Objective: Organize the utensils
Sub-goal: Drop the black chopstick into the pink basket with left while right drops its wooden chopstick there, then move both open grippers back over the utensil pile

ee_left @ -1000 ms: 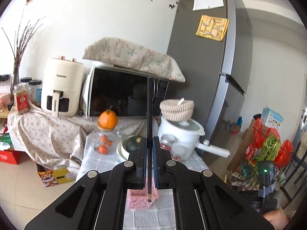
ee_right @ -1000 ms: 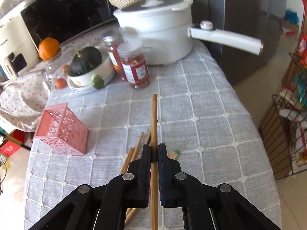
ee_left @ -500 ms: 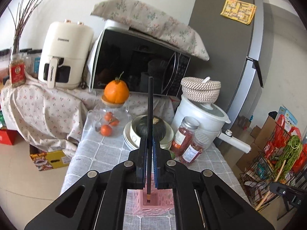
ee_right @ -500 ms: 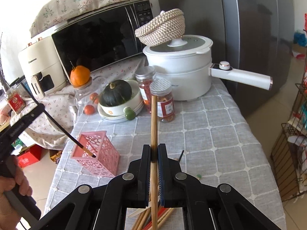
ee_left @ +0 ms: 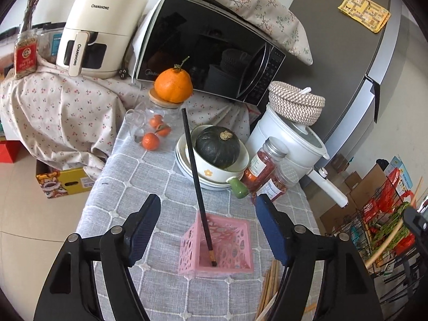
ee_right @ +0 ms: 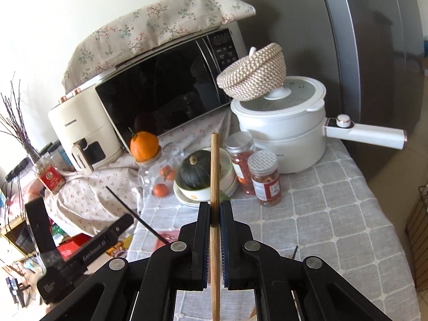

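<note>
Black chopstick (ee_left: 198, 184) in pink holder (ee_left: 230, 240)

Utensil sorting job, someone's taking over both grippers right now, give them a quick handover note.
Left gripper: open, above the pink basket.
Right gripper: shut on a wooden chopstick, held upright.
Done: black chopstick stands tilted in the basket.
Left: drop the wooden chopstick into the basket, then collect the loose chopsticks lying on the tablecloth beside it.
</note>
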{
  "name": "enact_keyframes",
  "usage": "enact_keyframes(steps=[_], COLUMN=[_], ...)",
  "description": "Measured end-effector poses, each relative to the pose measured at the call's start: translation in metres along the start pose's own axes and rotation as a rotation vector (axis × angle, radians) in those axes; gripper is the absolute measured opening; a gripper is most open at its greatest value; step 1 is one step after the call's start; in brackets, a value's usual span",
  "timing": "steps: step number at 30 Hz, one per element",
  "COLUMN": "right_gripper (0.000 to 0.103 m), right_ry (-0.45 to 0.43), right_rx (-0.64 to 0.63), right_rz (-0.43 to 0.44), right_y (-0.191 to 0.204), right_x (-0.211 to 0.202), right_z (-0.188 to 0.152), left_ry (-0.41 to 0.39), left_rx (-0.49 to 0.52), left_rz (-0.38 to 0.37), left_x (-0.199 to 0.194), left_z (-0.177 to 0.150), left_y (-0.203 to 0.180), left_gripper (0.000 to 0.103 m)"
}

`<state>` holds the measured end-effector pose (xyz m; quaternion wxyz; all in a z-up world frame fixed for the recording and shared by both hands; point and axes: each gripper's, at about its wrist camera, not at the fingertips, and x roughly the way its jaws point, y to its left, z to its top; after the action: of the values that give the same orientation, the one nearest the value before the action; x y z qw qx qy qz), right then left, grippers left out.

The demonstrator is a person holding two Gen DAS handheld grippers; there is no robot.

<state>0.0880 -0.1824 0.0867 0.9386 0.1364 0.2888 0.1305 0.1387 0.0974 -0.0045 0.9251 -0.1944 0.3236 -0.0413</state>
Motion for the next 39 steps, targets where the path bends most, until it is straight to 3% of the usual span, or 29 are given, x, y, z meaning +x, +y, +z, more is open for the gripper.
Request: enact_keyframes(steps=[6, 11, 15, 25, 32, 36, 39], right_gripper=[0.005, 0.005, 0.005, 0.006, 0.007, 0.012, 0.034], right_ry=[-0.047, -0.072, -0.072, 0.025, 0.152, 0.196, 0.209], right_rx=[-0.003, -0.017, -0.032, -0.044, 0.036, 0.07, 0.088], right_rz=[0.024, 0.033, 0.008, -0.049, -0.06, -0.036, -0.008], right_y=[0.032, 0.059, 0.073, 0.073, 0.053, 0.044, 0.038], right_x=[0.01, 0.036, 0.067, 0.138, 0.169, 0.172, 0.164], right_z=[0.026, 0.037, 0.032, 0.003, -0.007, -0.009, -0.008], left_ry=[0.074, 0.116, 0.141, 0.153, 0.17, 0.185, 0.203], left_rx=[-0.024, 0.007, 0.026, -0.003, 0.014, 0.025, 0.021], left_rz=[0.054, 0.15, 0.156, 0.156, 0.14, 0.14, 0.137], left_x=[-0.022, -0.034, -0.035, -0.037, -0.034, -0.03, -0.027], left_z=[-0.009, -0.015, -0.019, -0.017, -0.02, -0.023, -0.025], left_y=[0.01, 0.017, 0.021, 0.033, 0.025, 0.021, 0.021], left_gripper=[0.076, 0.076, 0.076, 0.076, 0.076, 0.076, 0.076])
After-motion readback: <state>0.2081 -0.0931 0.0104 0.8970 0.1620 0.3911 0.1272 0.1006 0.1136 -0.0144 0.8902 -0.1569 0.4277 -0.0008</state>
